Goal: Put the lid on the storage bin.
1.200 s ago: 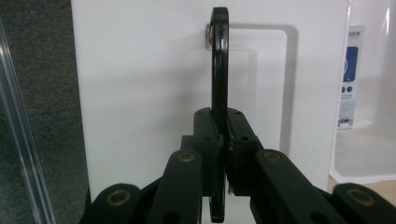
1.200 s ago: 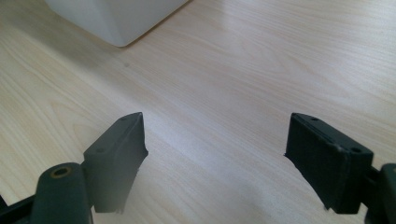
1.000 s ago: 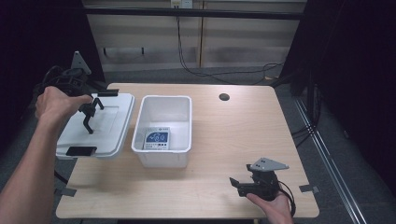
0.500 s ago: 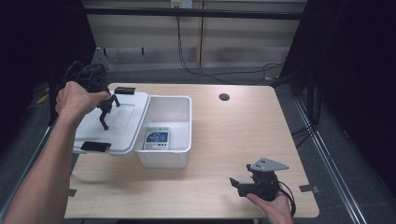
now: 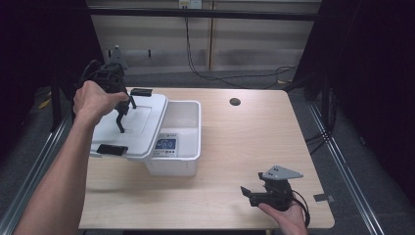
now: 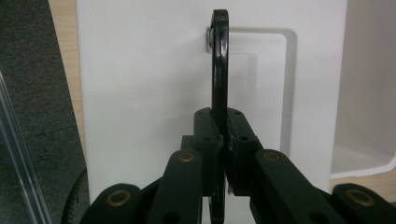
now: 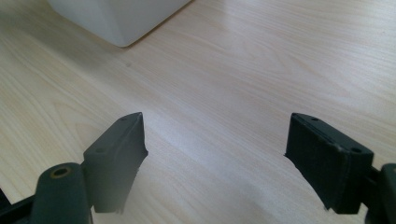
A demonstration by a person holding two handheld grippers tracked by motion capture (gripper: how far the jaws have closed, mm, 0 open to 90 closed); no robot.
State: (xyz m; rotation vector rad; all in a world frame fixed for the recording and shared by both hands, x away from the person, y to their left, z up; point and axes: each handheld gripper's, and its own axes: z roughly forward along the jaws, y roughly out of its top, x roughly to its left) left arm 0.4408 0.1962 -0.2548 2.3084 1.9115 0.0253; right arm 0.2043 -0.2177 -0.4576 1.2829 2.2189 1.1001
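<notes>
- The left hand-held gripper (image 5: 123, 110) has its jaws pressed together on the black handle (image 6: 219, 60) of the white lid (image 5: 134, 125); in the left gripper view the thin handle runs straight up between the two jaw pads.
- The lid is held up off the worktop (image 5: 254, 142), tilted, at about 9 o'clock. Its right edge overlaps the left rim of the open white bin (image 5: 183, 147). Black latches show at the lid's far and near edges.
- The bin stands left of centre on the worktop, with a printed label visible inside.
- The right hand-held gripper (image 5: 249, 192) rests low at about 5 o'clock near the front edge, jaws spread wide with only bare wood between them, well apart from the bin.
- Open room: the whole right half of the worktop is bare apart from a small dark hole (image 5: 235, 102) near the far edge at 12 o'clock.
- Compared with a second ago, the lid has been carried rightward from beside the bin to partly over it; the right hand-held gripper has stayed put.
</notes>
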